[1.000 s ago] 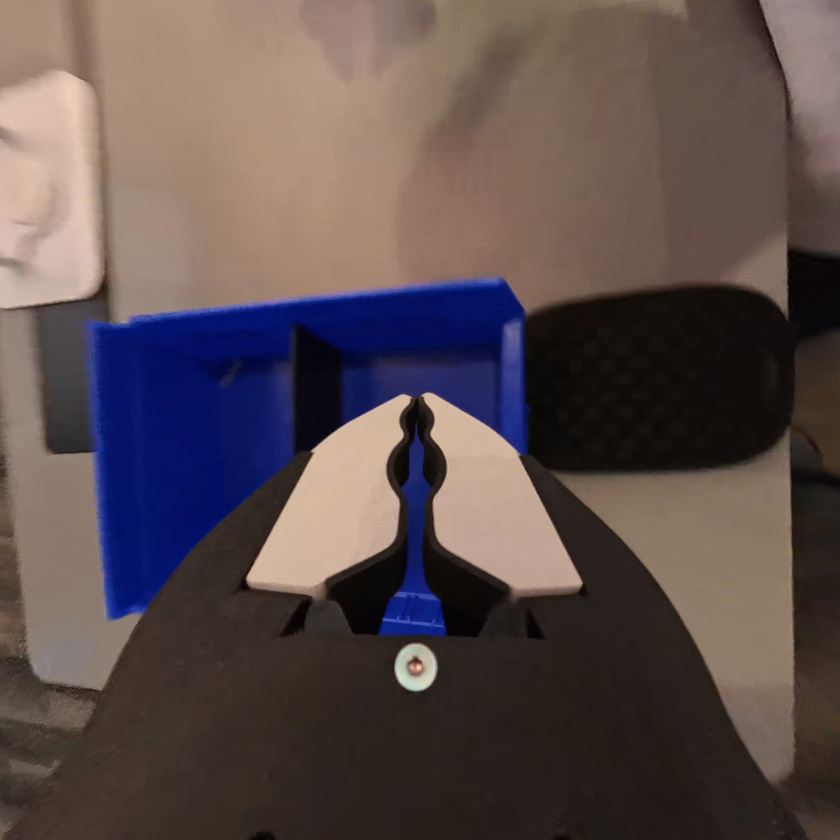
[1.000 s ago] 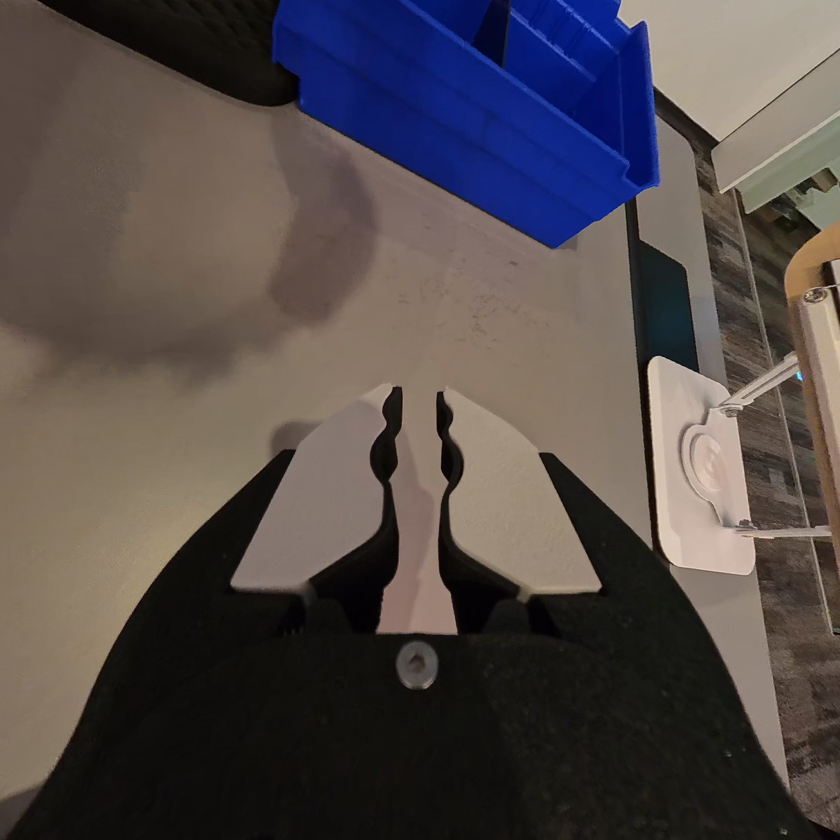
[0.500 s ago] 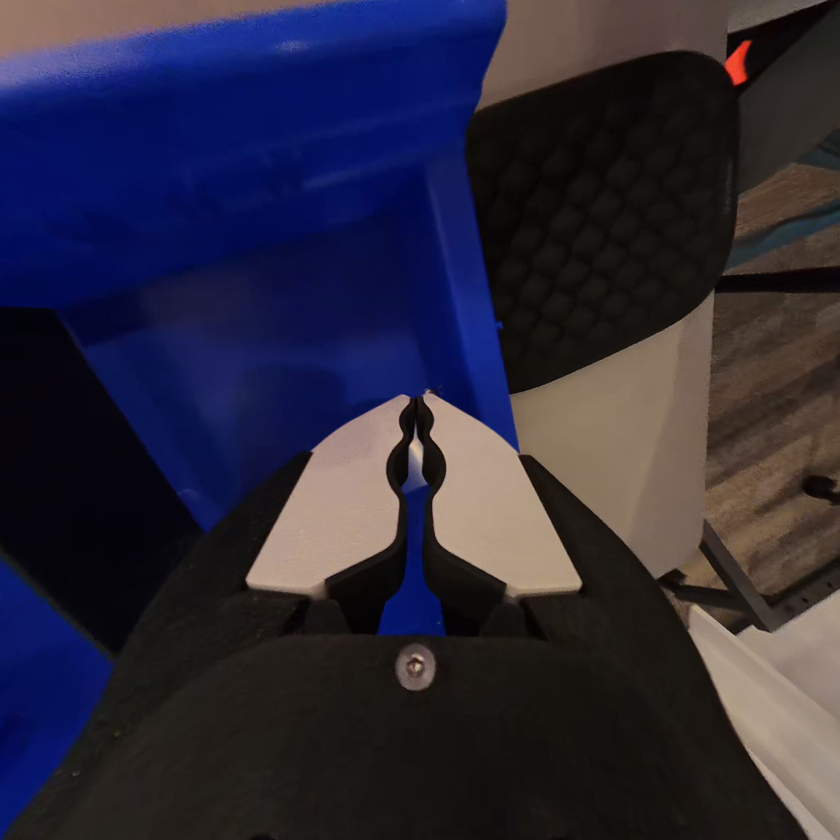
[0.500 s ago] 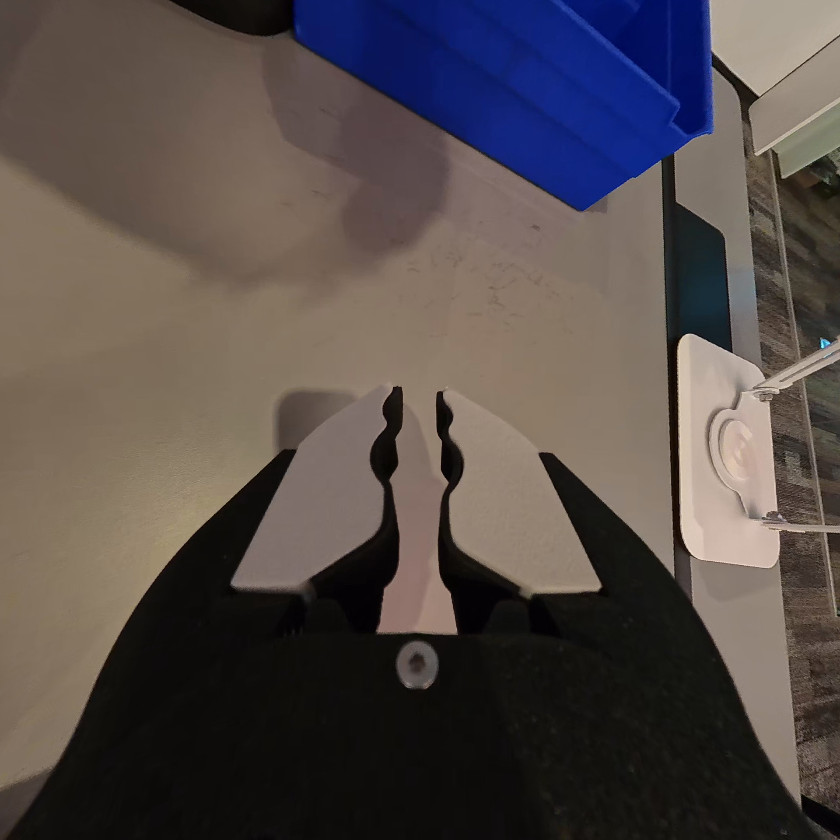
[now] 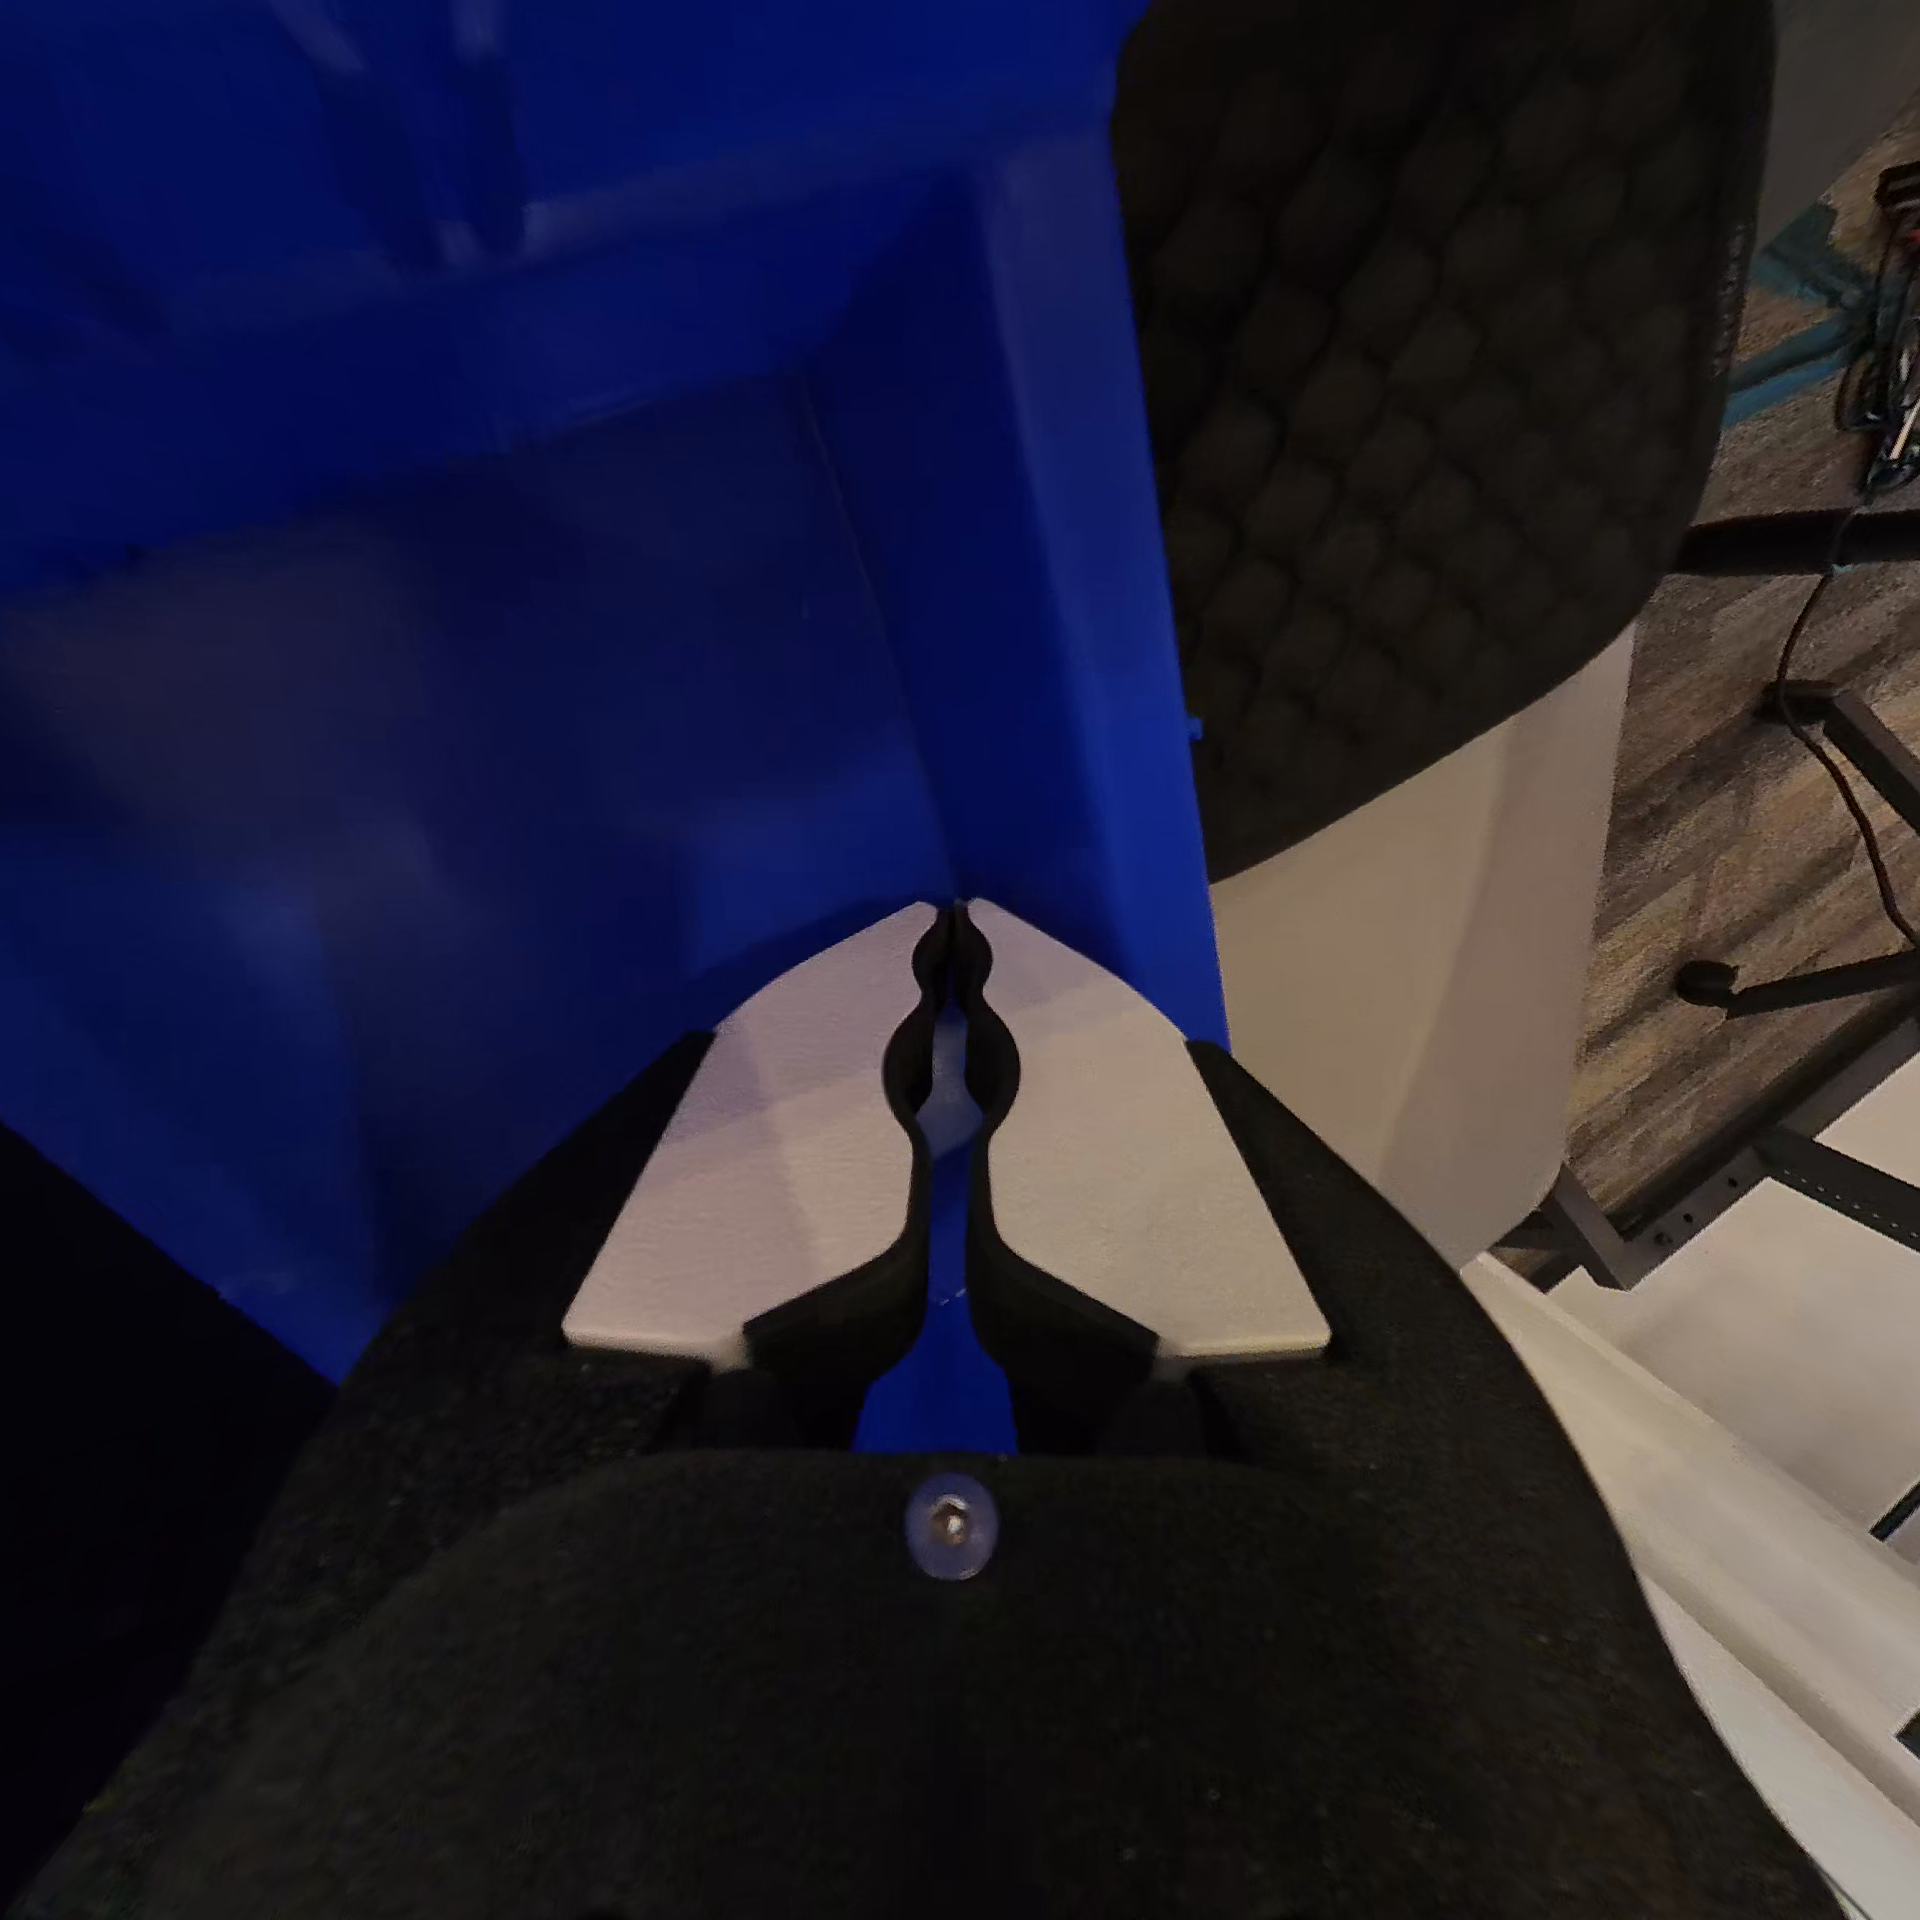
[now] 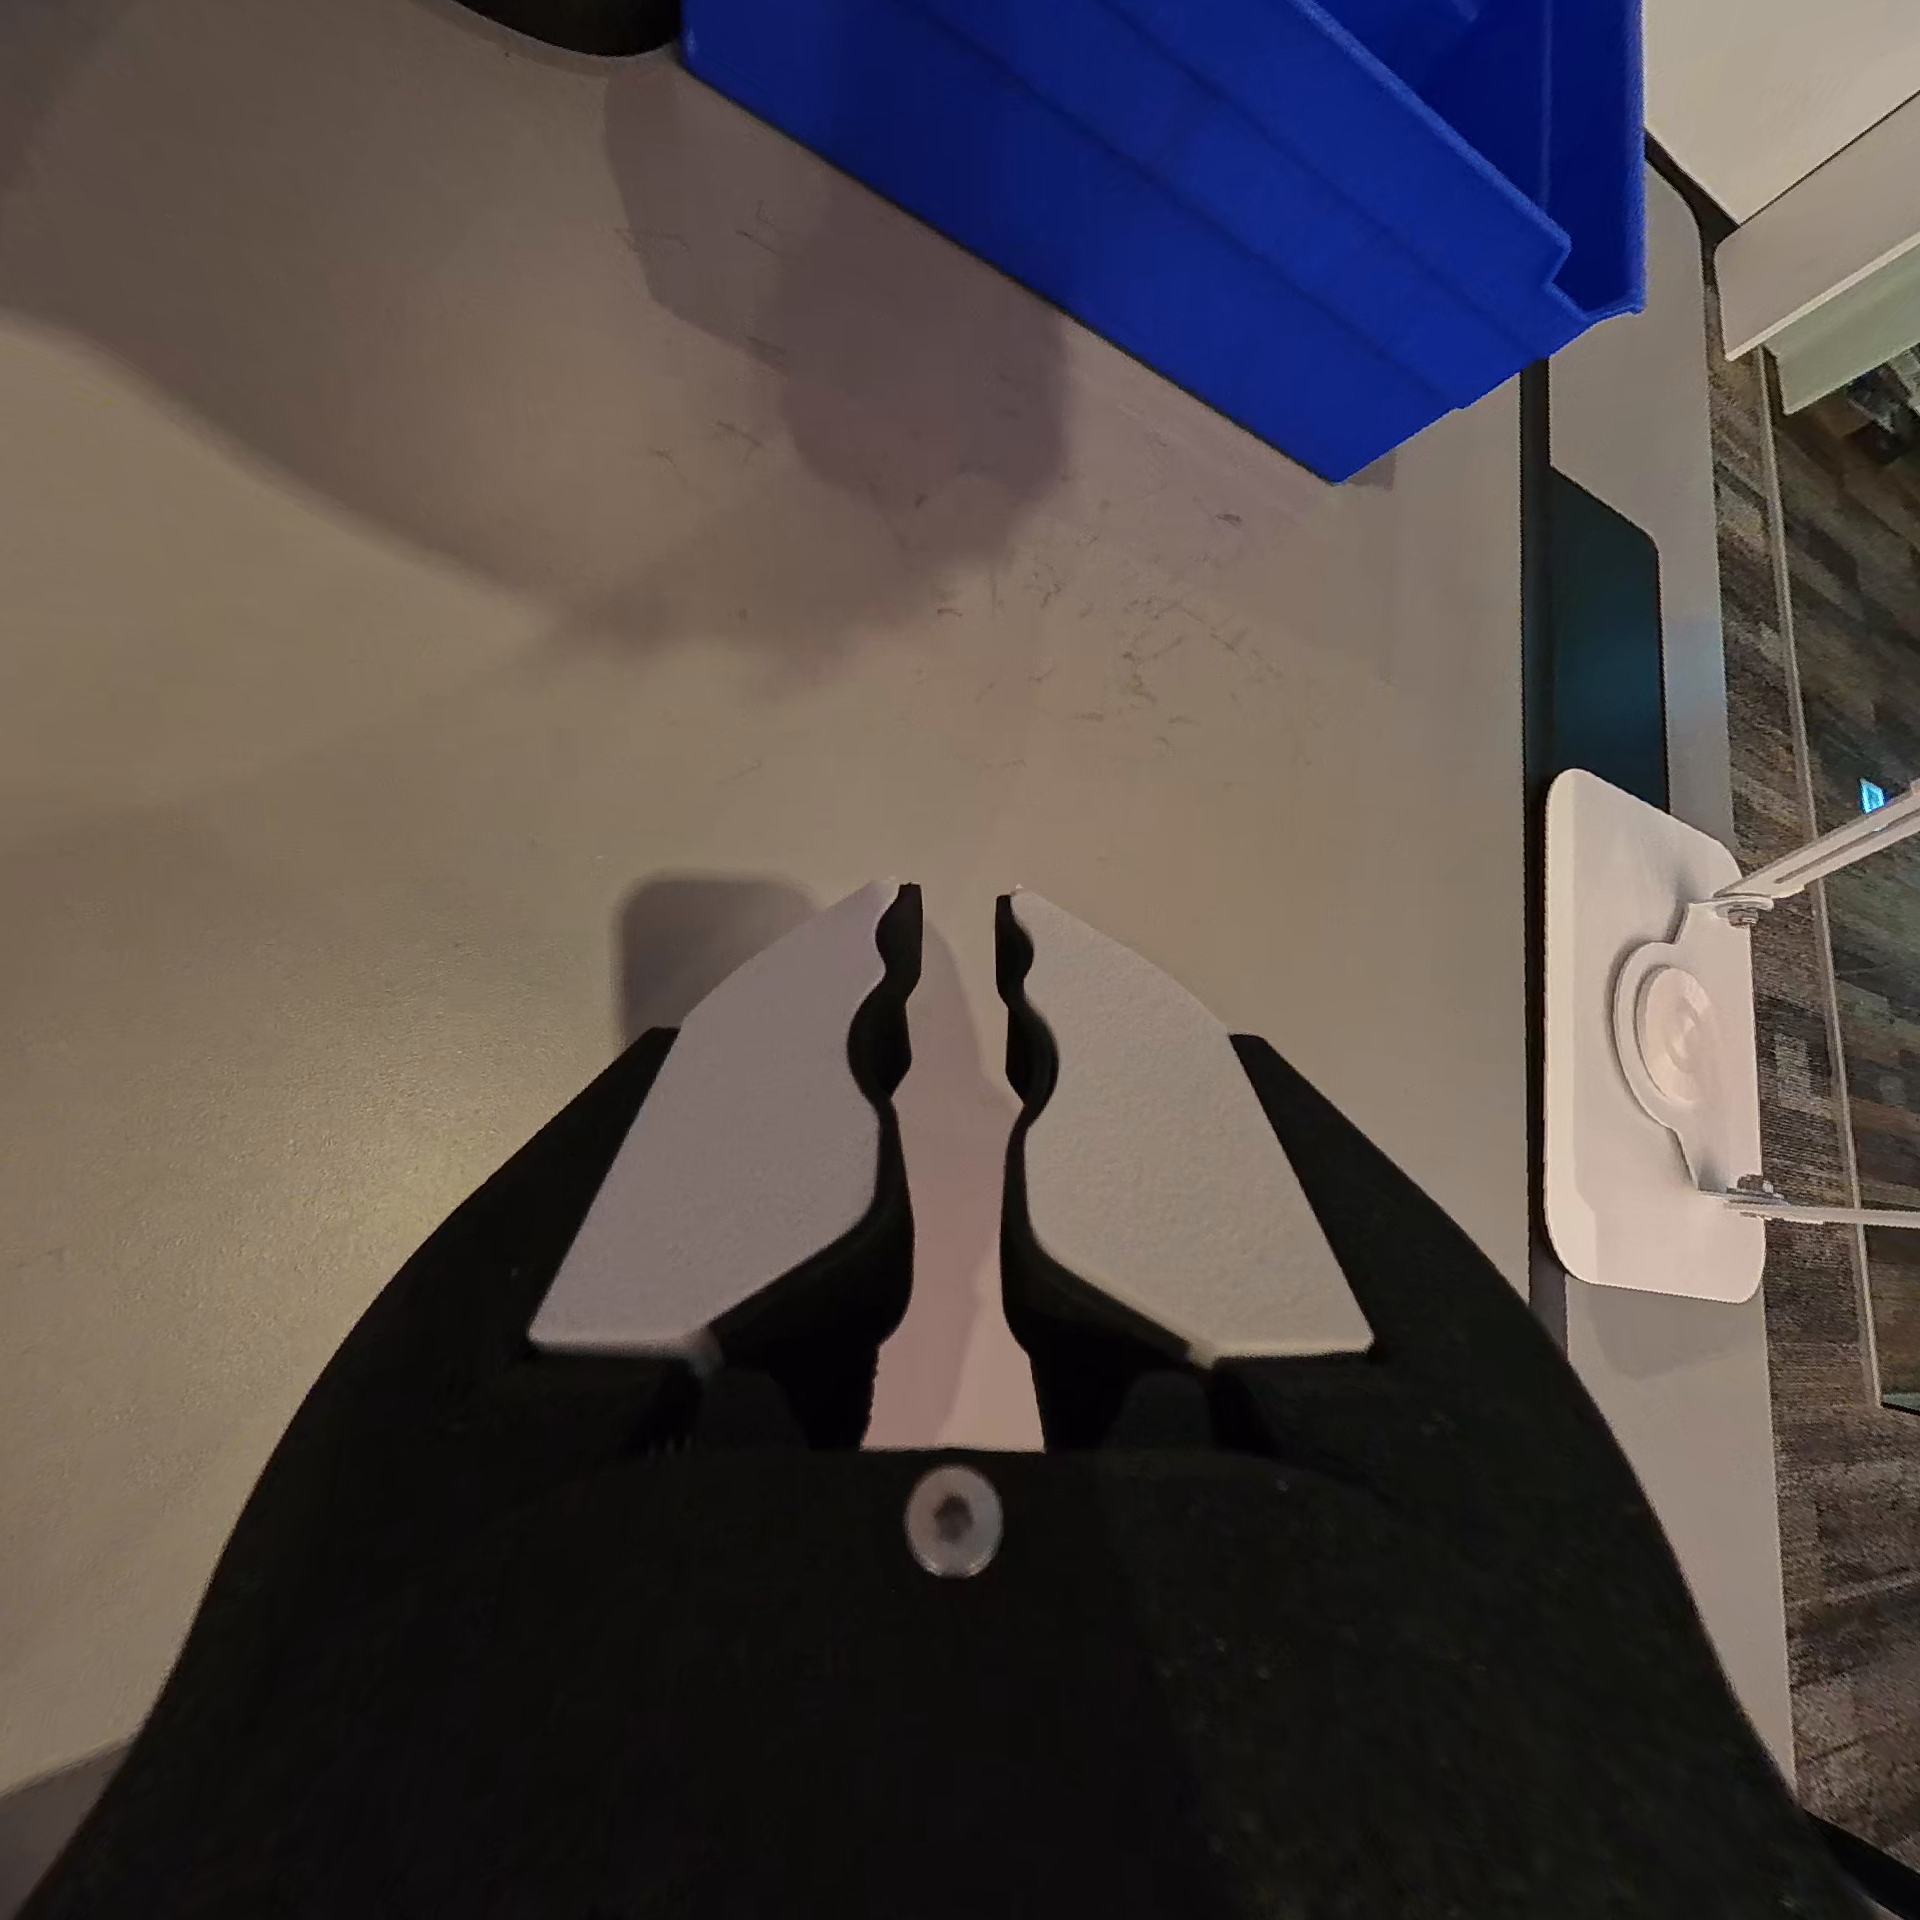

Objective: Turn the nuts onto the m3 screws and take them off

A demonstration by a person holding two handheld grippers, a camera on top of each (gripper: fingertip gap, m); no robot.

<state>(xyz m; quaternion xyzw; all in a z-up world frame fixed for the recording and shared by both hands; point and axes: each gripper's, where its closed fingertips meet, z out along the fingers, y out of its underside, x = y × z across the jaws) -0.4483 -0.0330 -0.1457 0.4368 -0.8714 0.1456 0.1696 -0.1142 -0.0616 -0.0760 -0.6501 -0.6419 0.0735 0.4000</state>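
The left gripper (image 5: 956, 914), fingers clenched on nothing visible, was lowered into the blue bin (image 5: 1091, 520), apparently for hardware, while the right gripper (image 6: 958, 896) was held released over the bench (image 6: 312, 727); no nuts or screws were seen.

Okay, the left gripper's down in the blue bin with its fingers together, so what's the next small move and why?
Probably open the left gripper a little. Its jaws are closed with nothing visible between them, right at the blue bin wall, and no nut or screw shows in this dim view. Opening readies it to pick one. The right gripper waits slightly open above the table.
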